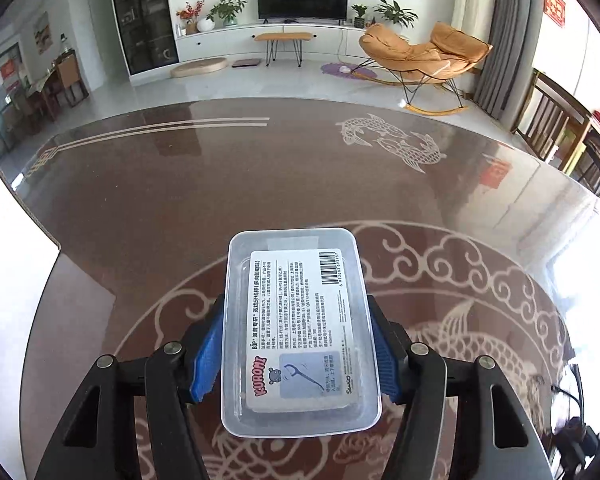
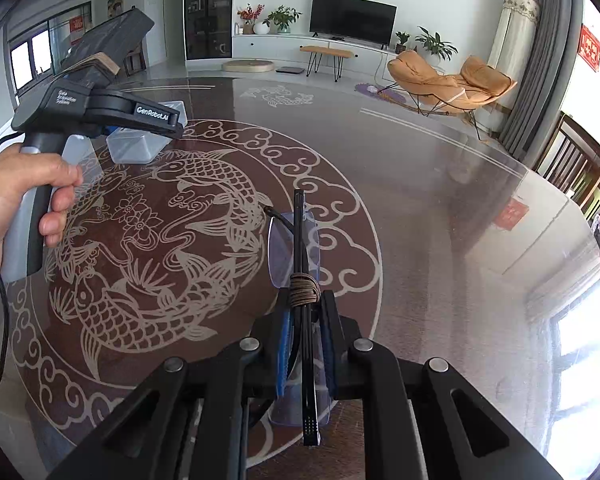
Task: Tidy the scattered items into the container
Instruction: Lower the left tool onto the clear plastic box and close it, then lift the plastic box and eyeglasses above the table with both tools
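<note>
My left gripper [image 1: 298,344] is shut on a clear plastic container [image 1: 300,412] and holds it above the table. A white dental floss pick box [image 1: 300,332] lies inside it, label up. The container also shows in the right wrist view [image 2: 140,142] at the far left, under the left gripper's body [image 2: 100,108]. My right gripper [image 2: 305,332] is shut on a pair of folded glasses with clear lenses [image 2: 294,244] and black temples, with a brown cord [image 2: 302,290] wound around them. The glasses hang above the table, right of the container.
The round brown glass table [image 2: 440,208] has white fish and cloud patterns. A hand [image 2: 20,196] holds the left gripper's handle, with a black cable trailing. Wooden chairs [image 2: 572,160] stand at the table's right edge. A living room lies beyond.
</note>
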A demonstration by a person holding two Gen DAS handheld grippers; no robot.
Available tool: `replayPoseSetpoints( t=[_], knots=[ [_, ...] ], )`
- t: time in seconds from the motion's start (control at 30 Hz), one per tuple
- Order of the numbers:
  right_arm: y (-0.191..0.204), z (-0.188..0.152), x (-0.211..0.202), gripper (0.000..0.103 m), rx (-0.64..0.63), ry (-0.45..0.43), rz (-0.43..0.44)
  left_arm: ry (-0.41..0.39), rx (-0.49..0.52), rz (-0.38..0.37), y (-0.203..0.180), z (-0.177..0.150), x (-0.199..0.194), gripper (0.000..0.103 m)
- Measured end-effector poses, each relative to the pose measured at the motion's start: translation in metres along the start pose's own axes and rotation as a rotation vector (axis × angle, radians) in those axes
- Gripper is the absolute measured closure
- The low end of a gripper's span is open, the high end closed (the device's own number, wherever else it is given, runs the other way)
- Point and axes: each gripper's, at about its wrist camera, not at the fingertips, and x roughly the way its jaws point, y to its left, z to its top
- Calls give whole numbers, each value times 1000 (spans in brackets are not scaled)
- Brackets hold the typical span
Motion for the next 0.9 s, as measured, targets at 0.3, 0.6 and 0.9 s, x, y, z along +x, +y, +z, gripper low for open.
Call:
replayPoseSetpoints(
  t=[0.3, 0.6, 0.9],
  knots=[
    [9, -51, -41, 89, 26, -2, 96, -7, 149, -101, -5, -164, -119, 41],
    [13, -86, -67, 69, 53, -5, 152, -22, 105, -71, 0, -185, -127, 8],
    [28, -77, -57, 42, -19, 10, 124, -5, 89, -54, -1, -184, -122, 0]
  ],
)
